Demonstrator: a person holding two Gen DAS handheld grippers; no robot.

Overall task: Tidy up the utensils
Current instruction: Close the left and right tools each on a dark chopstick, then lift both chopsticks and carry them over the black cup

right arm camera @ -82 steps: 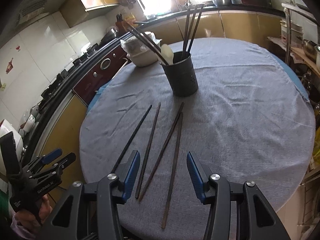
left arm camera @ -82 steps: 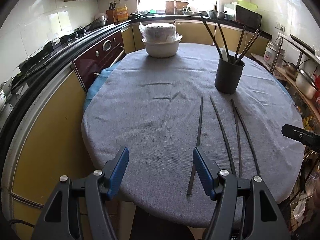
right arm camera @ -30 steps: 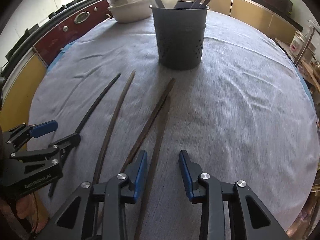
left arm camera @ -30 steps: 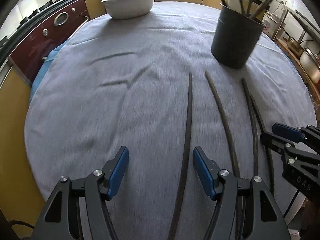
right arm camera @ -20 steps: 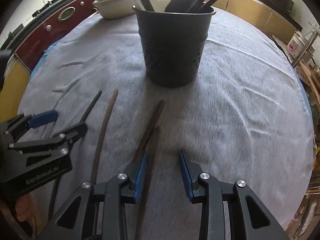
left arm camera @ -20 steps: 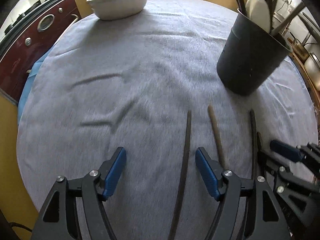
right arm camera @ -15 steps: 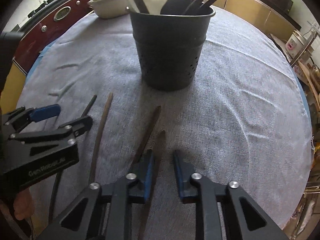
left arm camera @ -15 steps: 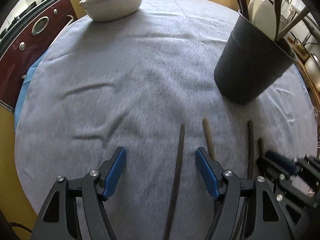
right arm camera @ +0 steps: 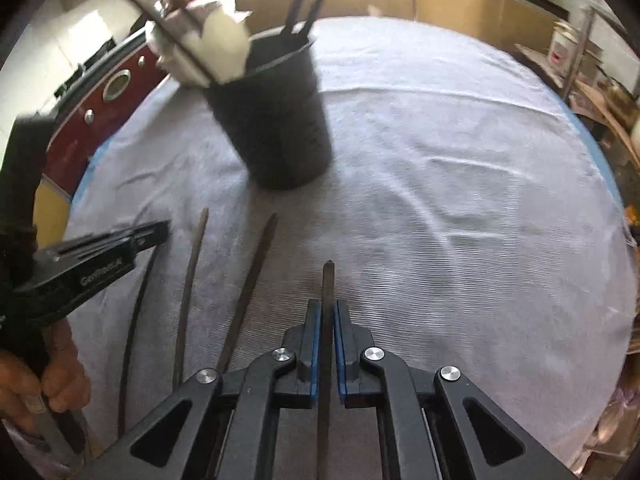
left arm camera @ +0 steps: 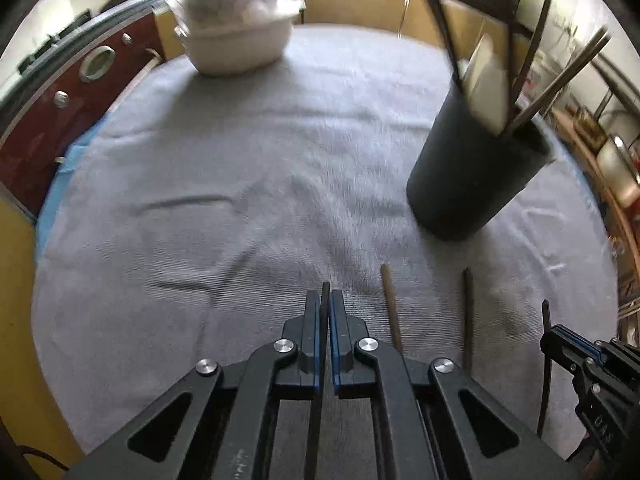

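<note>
I use the dark grey round utensil holder (left arm camera: 472,184) as my landmark; it stands on the round table under a grey cloth (left arm camera: 240,152) and carries several dark sticks and a pale spoon.

My left gripper (left arm camera: 325,300) sits on the near side of the holder and to its left. Its blue-padded jaws have just been closing and now stand together, clamped on a thin black chopstick (left arm camera: 323,294) whose tip pokes out just past the pads while the rest runs back between the arms. In the right wrist view the same gripper (right arm camera: 158,231) shows at the left edge with the black stick trailing below it, and a hand (right arm camera: 44,384) wraps its handle.

Between my two tools, on the near side of the holder, two loose sticks lie on the cloth: a brown wooden chopstick (left arm camera: 390,308) and a darker brown chopstick (left arm camera: 467,312), side by side but apart, their far tips pointing towards the holder.

My right gripper (right arm camera: 328,312) sits nearer me than the holder and to its right. Its jaws have also just been closing and are now pinched on a dark brown chopstick (right arm camera: 328,280), tip standing out beyond the pads, shaft running back under the frame.

Beyond the holder, to its left at the table's far edge, sits a white bowl with a wrapped white bundle in it (left arm camera: 240,36).
</note>
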